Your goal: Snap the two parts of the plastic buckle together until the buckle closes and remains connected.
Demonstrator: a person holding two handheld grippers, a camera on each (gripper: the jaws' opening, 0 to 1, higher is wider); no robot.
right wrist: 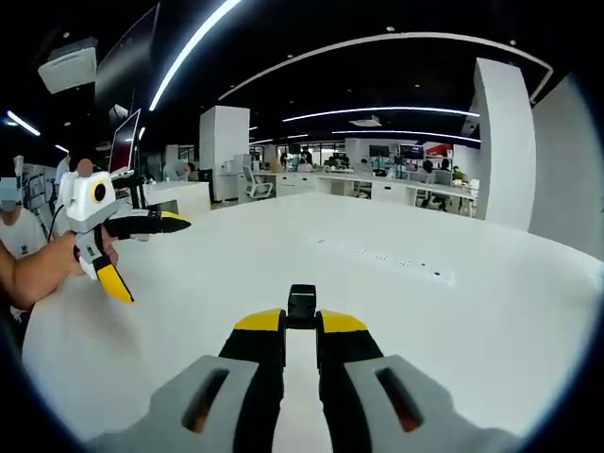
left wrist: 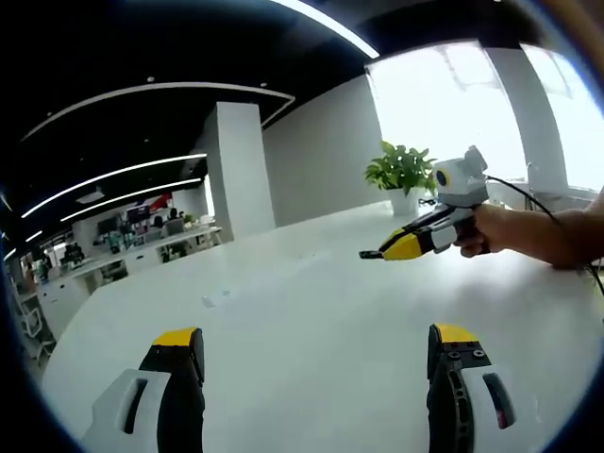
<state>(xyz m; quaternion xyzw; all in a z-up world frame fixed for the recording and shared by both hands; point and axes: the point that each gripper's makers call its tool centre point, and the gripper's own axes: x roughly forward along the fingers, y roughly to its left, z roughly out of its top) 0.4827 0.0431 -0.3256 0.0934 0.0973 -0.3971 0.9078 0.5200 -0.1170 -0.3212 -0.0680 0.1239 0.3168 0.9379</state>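
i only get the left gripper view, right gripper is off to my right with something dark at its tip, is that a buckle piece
Observer: Looks like it. In the right gripper view the right gripper is shut on a small black buckle part that pokes out past its yellow tips.
Operator: ok and how does my left one look from there
Observer: The left gripper sits at the left of that view, held in a hand above the white table, jaws spread wide with nothing between them.
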